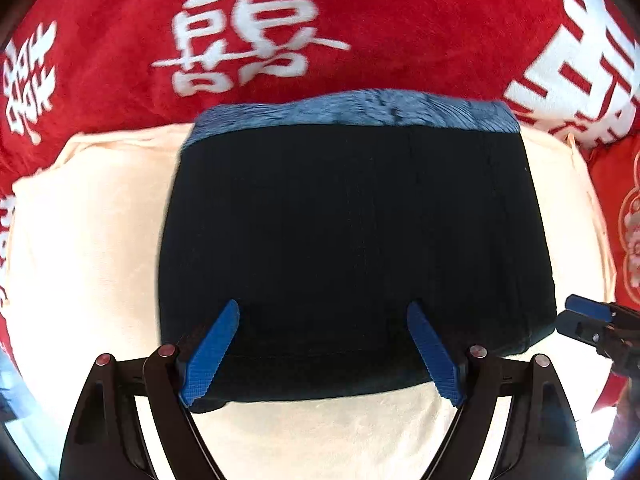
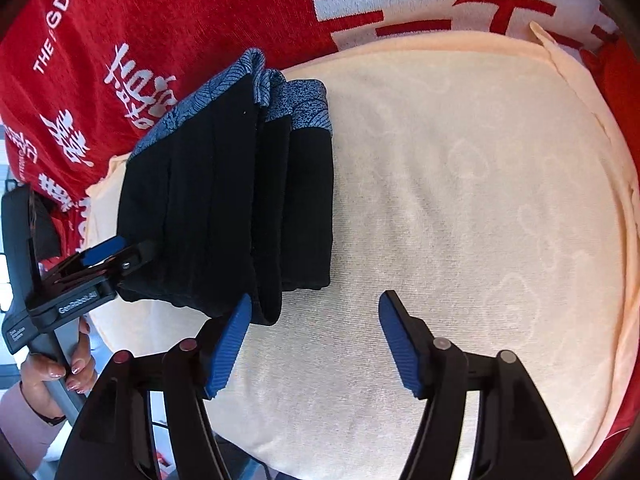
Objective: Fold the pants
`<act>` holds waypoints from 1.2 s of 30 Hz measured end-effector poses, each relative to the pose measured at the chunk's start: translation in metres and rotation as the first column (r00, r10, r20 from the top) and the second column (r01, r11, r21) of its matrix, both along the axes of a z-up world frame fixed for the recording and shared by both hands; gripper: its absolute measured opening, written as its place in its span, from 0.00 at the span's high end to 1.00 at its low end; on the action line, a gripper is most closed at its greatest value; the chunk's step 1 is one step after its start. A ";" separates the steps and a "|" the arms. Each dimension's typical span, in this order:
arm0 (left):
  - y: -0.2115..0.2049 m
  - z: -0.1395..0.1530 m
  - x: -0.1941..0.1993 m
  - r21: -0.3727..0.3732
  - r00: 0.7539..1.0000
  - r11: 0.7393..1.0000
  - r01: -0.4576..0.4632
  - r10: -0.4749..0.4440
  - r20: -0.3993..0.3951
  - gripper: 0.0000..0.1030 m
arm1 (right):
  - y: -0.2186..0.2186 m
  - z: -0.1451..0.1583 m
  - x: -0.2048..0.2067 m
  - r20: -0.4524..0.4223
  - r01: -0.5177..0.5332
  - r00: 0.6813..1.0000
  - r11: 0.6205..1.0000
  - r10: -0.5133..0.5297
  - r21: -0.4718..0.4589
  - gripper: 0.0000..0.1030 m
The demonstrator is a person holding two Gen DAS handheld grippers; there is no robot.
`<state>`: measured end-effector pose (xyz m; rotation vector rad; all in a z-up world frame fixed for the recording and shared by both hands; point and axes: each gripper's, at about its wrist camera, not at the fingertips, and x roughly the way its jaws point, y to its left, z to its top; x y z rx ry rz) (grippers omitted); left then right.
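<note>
The dark navy pants [image 1: 352, 232] lie folded into a thick rectangle on a cream towel [image 1: 92, 248], with a blue patterned waistband [image 1: 360, 110] at the far edge. My left gripper [image 1: 323, 312] is open, its blue fingers over the near edge of the bundle. In the right wrist view the folded pants [image 2: 224, 208] lie at the left, stacked in layers. My right gripper [image 2: 316, 308] is open and empty just off the bundle's near corner, over the towel [image 2: 480, 200]. The left gripper [image 2: 108, 256] shows against the bundle's left side.
A red blanket with white characters [image 1: 360, 28] lies under and behind the towel. The right gripper's tip [image 1: 588, 316] shows at the right edge of the left wrist view. A hand [image 2: 60, 364] grips the left gripper's handle.
</note>
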<state>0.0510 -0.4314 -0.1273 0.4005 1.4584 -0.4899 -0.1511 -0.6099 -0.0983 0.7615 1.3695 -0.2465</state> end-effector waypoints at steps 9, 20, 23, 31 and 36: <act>0.062 0.005 0.069 -0.059 0.991 0.990 -0.127 0.124 -0.049 0.16 | -0.016 -0.005 -0.009 0.033 0.095 0.995 0.992 -0.098 0.087 0.21; 0.099 -0.040 0.114 -0.168 0.957 0.965 -0.201 0.157 -0.244 0.16 | -0.023 -0.029 0.026 0.044 0.075 0.996 0.983 -0.083 0.166 0.21; 0.103 -0.052 0.121 -0.199 0.945 0.960 -0.197 0.132 -0.298 0.16 | -0.023 -0.036 0.036 0.052 0.068 0.996 0.982 -0.078 0.177 0.21; 0.105 -0.076 0.132 -0.298 0.907 0.928 -0.223 0.086 -0.412 0.16 | -0.028 -0.052 0.046 0.151 0.058 0.983 0.964 -0.099 0.258 0.20; 0.086 -0.085 0.127 -0.343 0.899 0.924 -0.170 0.003 -0.437 0.07 | -0.044 -0.068 0.044 0.203 0.022 0.974 0.934 -0.101 0.358 0.19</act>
